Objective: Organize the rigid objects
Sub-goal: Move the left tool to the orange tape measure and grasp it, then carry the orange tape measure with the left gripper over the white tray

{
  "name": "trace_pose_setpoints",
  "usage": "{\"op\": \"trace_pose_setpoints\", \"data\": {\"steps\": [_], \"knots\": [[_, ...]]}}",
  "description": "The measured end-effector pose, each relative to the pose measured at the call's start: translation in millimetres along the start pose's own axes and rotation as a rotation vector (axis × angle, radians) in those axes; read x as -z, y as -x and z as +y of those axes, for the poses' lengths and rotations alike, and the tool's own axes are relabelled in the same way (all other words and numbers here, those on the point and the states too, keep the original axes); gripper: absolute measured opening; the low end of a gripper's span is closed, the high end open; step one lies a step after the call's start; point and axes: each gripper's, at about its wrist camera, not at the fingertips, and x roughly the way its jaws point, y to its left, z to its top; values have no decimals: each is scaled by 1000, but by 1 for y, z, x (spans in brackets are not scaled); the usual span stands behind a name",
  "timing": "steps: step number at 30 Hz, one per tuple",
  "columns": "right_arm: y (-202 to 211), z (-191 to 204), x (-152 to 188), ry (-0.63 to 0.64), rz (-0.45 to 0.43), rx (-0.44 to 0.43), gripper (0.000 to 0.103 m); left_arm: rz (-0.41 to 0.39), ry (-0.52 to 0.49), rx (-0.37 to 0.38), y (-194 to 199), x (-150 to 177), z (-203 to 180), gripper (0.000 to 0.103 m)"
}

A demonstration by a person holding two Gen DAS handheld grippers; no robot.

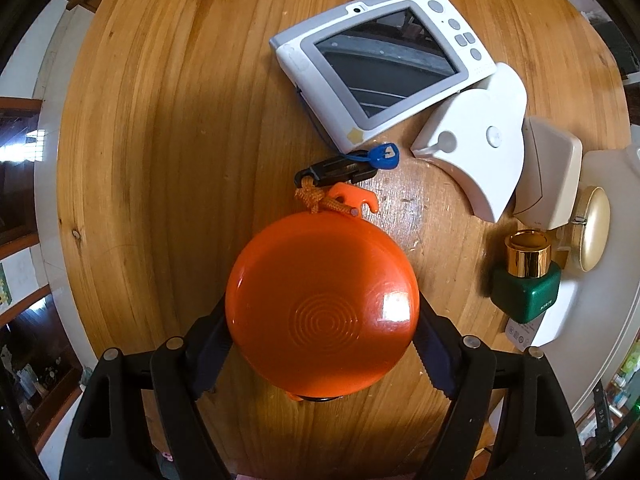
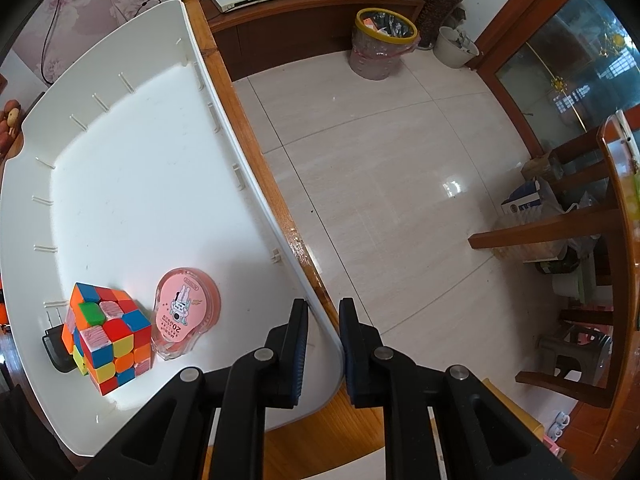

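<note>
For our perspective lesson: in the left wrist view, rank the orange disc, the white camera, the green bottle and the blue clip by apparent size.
1. Orange disc, inflated by nearness
2. White camera, nearly equal
3. Green bottle
4. Blue clip

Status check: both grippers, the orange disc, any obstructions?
Left gripper shut on orange disc. Right gripper straddling white tray rim, grip unclear. Nothing blocking.

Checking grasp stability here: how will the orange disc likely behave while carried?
The orange disc looks glossy and round-edged, so it could slip between the left gripper pads. Its cord and black clip would probably dangle and swing.
</note>
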Motion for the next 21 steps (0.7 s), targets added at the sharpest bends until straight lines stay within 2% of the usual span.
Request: {"op": "trace_pose_setpoints", "data": {"steps": [9,21], "knots": [[1,0,2,20,-6,-12,15,29,23,5,-3,10,4,82],[1,-5,4,73,-8,-58,12,52,55,12,-3,51,2,82]]}}
